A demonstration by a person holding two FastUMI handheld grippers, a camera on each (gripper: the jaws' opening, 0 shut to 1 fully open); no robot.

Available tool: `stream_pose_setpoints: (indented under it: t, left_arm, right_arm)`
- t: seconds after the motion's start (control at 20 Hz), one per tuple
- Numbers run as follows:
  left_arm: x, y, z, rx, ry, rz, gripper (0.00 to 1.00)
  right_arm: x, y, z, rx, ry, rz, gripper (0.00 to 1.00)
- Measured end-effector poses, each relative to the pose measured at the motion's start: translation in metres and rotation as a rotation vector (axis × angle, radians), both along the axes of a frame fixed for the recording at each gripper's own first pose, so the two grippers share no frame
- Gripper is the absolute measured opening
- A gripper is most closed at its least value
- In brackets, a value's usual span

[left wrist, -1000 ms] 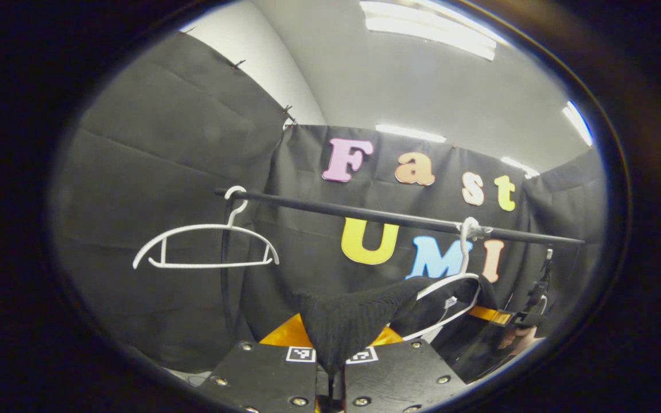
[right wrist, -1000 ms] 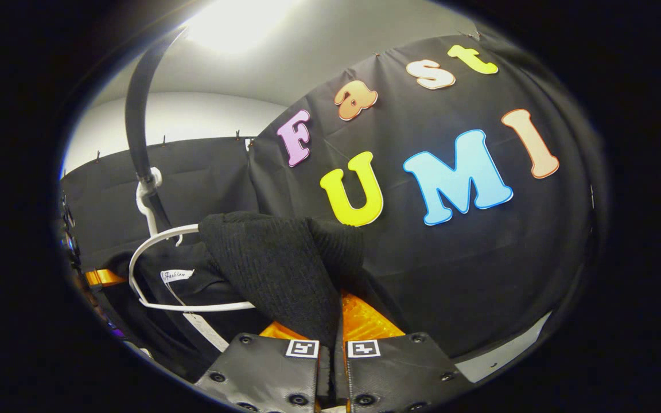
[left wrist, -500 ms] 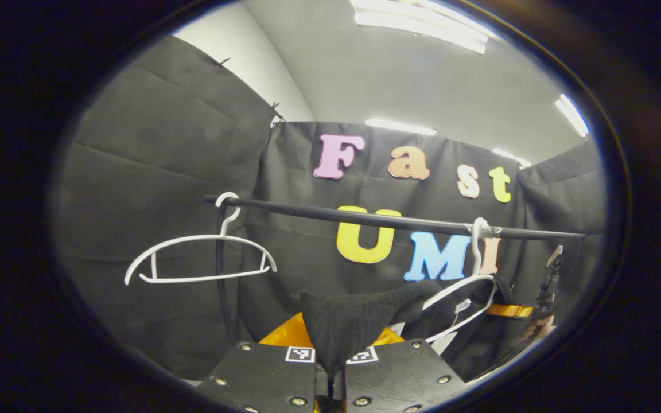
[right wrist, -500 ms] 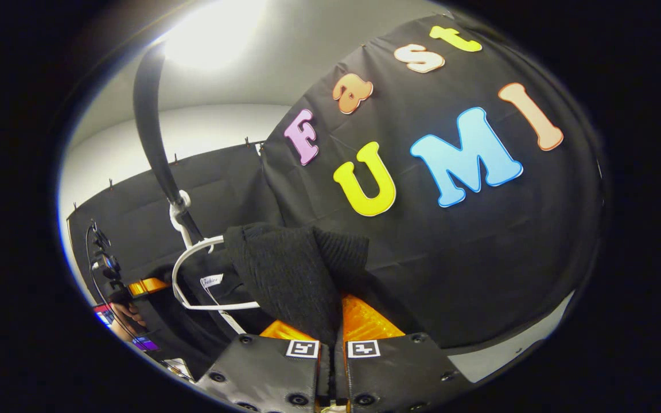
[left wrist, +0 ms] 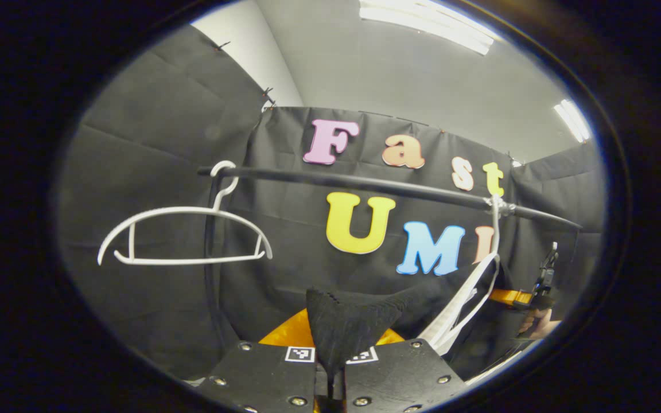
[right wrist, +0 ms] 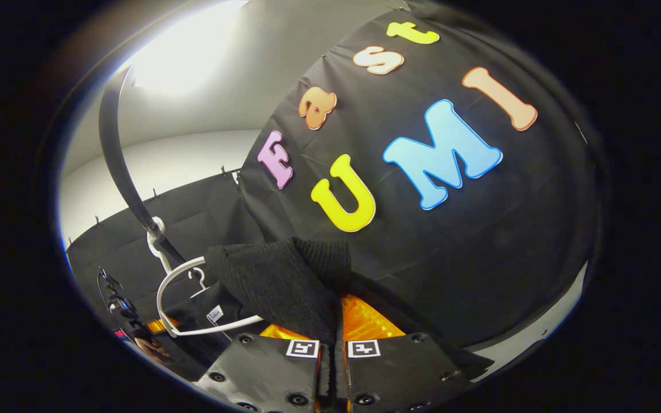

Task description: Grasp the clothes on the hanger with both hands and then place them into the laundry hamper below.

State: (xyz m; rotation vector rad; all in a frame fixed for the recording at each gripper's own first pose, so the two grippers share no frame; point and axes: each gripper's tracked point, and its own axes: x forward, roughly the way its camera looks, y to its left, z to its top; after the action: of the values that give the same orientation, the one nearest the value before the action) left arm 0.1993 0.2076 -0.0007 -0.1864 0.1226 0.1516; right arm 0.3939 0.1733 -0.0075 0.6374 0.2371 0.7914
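Around everything hangs the booth's black cloth wall (left wrist: 152, 143), under a pale ceiling with strip lights (left wrist: 422, 23). A dark rail (left wrist: 365, 184) crosses it, carrying a bare white hanger (left wrist: 181, 235) and a second hanger (right wrist: 193, 304) with the black garment (right wrist: 273, 287) half off it. Each side of the knit is pinched so it can be drawn clear together: the left tongs (left wrist: 330, 367) are closed on one bunch, the right tongs (right wrist: 333, 358) closed on another. No hamper or floor is visible.
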Motion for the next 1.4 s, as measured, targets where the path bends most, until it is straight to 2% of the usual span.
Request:
stream_pose_setpoints:
  t: [0.05, 0.25, 0.45, 0.5, 0.6, 0.65, 0.75, 0.85, 0.9, 1.0, 1.1, 1.2, 1.25, 1.35, 1.4]
  left_arm:
    - [-0.008, 0.001, -0.012, -0.011, 0.014, 0.002, 0.05]
    - [-0.041, -0.001, -0.044, -0.062, 0.028, 0.009, 0.05]
    - [-0.054, 0.003, -0.051, -0.109, 0.02, 0.045, 0.05]
    - [-0.054, 0.0, -0.055, -0.105, 0.028, 0.05, 0.05]
    - [-0.053, -0.01, -0.056, -0.073, 0.026, 0.061, 0.05]
    - [-0.051, -0.014, -0.05, -0.055, 0.006, 0.064, 0.05]
    - [-0.038, -0.02, -0.027, -0.041, -0.058, 0.079, 0.05]
    - [-0.012, -0.021, -0.011, -0.05, -0.119, 0.091, 0.05]
    - [-0.004, -0.017, -0.016, -0.059, -0.108, 0.104, 0.06]
    - [0.001, -0.014, -0.032, -0.099, -0.091, 0.112, 0.06]
    - [-0.006, -0.016, -0.043, -0.118, -0.087, 0.119, 0.06]
    - [-0.005, -0.021, -0.045, -0.127, -0.095, 0.12, 0.06]
    - [-0.003, -0.025, -0.044, -0.131, -0.097, 0.118, 0.06]
    - [-0.004, -0.031, -0.044, -0.124, -0.088, 0.125, 0.06]
    - [-0.009, -0.029, -0.045, -0.121, -0.082, 0.13, 0.06]
  right_arm:
    - [0.001, -0.001, -0.006, -0.004, 0.005, -0.009, 0.05]
    - [0.012, 0.0, -0.021, -0.044, -0.007, -0.038, 0.04]
    - [0.02, 0.005, -0.031, -0.047, -0.005, -0.049, 0.05]
    - [0.022, 0.004, -0.031, -0.043, 0.013, -0.056, 0.01]
    - [0.017, 0.002, -0.024, -0.039, 0.016, -0.07, 0.01]
    - [0.015, -0.001, -0.016, -0.045, -0.008, -0.071, 0.04]
    - [0.009, -0.01, 0.0, -0.011, -0.016, -0.045, 0.05]
    - [0.002, -0.015, 0.011, 0.075, 0.04, 0.015, 0.04]
    - [0.001, -0.015, 0.009, 0.081, 0.062, 0.042, 0.05]
    - [0.002, -0.02, 0.005, 0.081, 0.064, 0.047, 0.05]
    - [0.007, -0.025, 0.01, 0.136, 0.116, 0.045, 0.04]
    - [0.01, -0.03, 0.004, 0.143, 0.156, 0.034, 0.04]
    - [0.007, -0.03, -0.002, 0.128, 0.163, 0.042, 0.08]
    - [0.0, -0.038, -0.006, 0.094, 0.158, 0.044, 0.08]
    - [0.002, -0.046, -0.003, 0.1, 0.135, 0.035, 0.16]
